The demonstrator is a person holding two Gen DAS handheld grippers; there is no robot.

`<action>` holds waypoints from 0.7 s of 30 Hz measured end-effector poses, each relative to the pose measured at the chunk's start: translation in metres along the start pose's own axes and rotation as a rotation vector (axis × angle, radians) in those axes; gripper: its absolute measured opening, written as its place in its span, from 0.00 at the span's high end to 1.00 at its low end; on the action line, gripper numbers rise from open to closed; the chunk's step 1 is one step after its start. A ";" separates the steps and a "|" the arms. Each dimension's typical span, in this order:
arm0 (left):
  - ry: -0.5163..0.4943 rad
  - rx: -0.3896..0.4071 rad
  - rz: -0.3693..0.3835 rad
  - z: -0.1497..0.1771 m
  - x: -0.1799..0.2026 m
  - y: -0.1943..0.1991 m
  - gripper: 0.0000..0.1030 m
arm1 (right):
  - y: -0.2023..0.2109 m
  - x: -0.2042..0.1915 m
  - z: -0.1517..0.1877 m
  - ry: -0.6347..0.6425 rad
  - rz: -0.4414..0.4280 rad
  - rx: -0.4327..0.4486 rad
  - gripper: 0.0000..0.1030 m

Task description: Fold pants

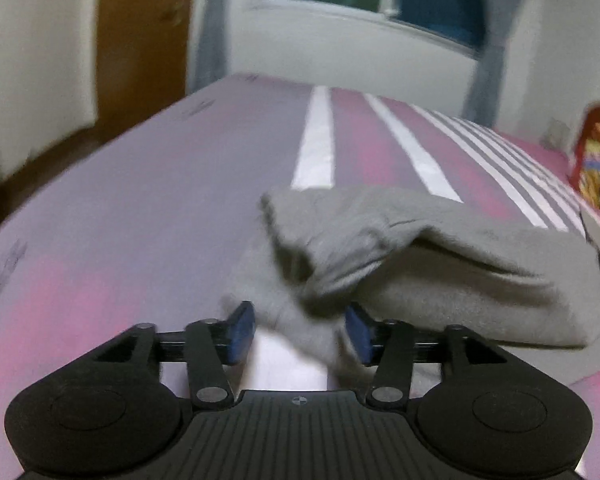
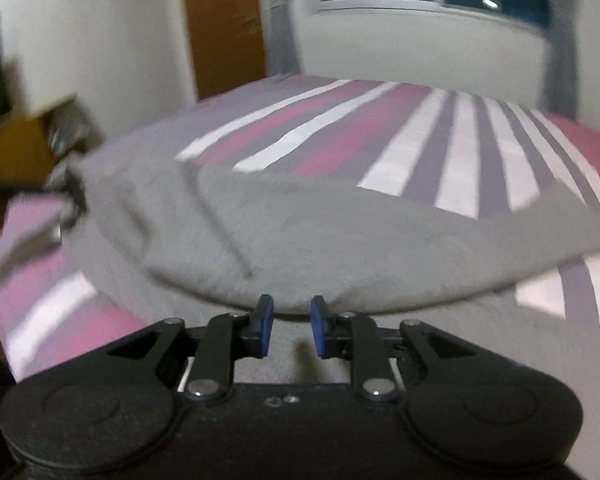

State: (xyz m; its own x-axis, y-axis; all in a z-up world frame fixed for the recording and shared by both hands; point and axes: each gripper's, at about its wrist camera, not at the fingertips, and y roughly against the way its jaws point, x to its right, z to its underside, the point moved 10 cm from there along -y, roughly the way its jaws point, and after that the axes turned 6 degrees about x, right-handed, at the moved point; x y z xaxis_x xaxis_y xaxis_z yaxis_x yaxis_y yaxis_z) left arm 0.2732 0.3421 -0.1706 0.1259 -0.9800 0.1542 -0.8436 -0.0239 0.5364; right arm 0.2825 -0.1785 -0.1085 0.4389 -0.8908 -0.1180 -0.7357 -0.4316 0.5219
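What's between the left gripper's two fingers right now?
In the left wrist view, a fold of the grey pants hangs between the left gripper's open blue pads.

pants [image 1: 440,264]: grey fleecy matt cloth | bed [image 1: 140,200]: smooth striped cloth sheet | fingers [image 2: 265,320]: matt black plastic, blue pads | door [image 1: 140,40]: brown wood

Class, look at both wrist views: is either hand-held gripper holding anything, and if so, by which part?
Neither clearly grips. The left hand-held gripper is open, with a fold of the grey pants between its pads. The right hand-held gripper is open at the pants' near edge.
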 end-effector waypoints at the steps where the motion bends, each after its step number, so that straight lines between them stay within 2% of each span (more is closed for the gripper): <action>1: 0.048 -0.005 0.004 0.004 -0.005 0.008 0.44 | 0.003 0.007 -0.002 -0.040 0.005 0.004 0.78; 5: 0.294 0.008 0.074 0.012 -0.011 0.032 0.41 | 0.002 0.022 -0.007 -0.232 0.017 -0.005 0.74; 7: 0.426 0.002 0.115 0.009 -0.010 0.033 0.41 | -0.006 0.024 0.000 -0.327 0.026 -0.030 0.68; 10: 0.563 -0.002 0.178 0.000 -0.003 0.028 0.41 | -0.022 0.026 0.015 -0.490 0.020 -0.071 0.63; 12: 0.618 -0.036 0.194 -0.002 0.008 0.018 0.41 | -0.028 0.027 0.016 -0.560 0.021 -0.088 0.62; 17: 0.690 -0.151 0.193 0.000 0.035 -0.025 0.41 | -0.046 0.032 0.020 -0.629 0.081 -0.121 0.60; 21: 0.725 -0.172 0.138 0.000 0.041 -0.052 0.41 | -0.062 0.043 0.024 -0.667 0.123 -0.162 0.60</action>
State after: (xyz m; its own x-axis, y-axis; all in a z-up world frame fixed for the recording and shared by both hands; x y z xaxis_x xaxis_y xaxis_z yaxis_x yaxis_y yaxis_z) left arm 0.3224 0.3030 -0.1916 0.3867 -0.5947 0.7048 -0.7909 0.1792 0.5851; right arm 0.3348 -0.1929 -0.1660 -0.0910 -0.8513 -0.5168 -0.6508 -0.3419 0.6778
